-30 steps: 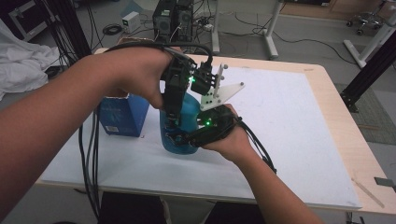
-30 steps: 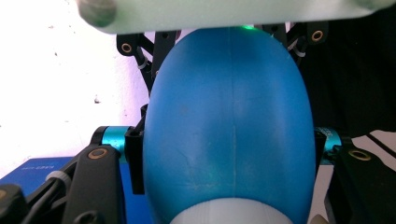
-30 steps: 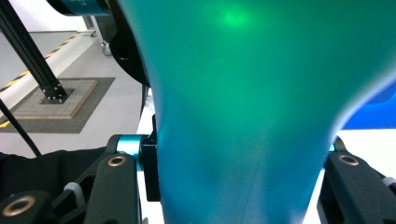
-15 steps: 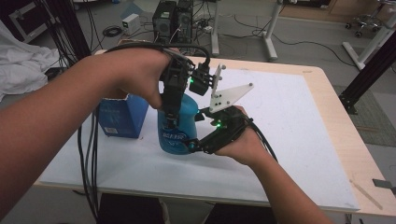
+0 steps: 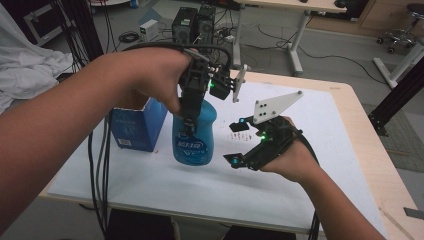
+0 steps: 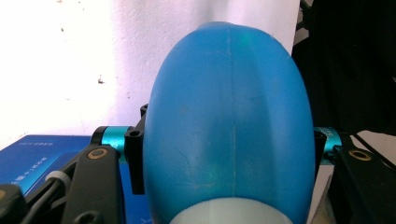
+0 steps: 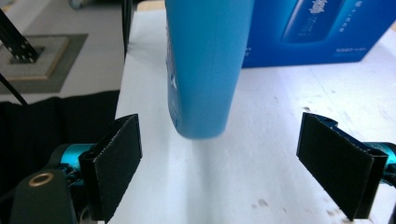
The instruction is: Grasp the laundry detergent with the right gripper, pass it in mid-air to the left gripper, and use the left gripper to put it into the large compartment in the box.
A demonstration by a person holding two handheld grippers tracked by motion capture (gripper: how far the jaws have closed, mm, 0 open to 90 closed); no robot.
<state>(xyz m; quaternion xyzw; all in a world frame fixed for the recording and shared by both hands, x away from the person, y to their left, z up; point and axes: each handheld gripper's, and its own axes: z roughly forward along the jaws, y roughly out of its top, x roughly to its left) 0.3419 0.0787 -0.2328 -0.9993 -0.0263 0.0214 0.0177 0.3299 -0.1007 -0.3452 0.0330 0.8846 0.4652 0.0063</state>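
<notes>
White print marks the blue bottle (image 5: 194,135) and blue box (image 5: 136,125), too blurred to read.

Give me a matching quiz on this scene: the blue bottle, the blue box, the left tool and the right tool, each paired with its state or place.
Things:
1. blue bottle
2. blue box
3. left tool
4. right tool

States or places:
A. open, holding nothing
B. sits on the white table top
C. held up off the table
D. shut on the bottle's upper part

Pairs: 1-C, 2-B, 3-D, 4-A
</notes>
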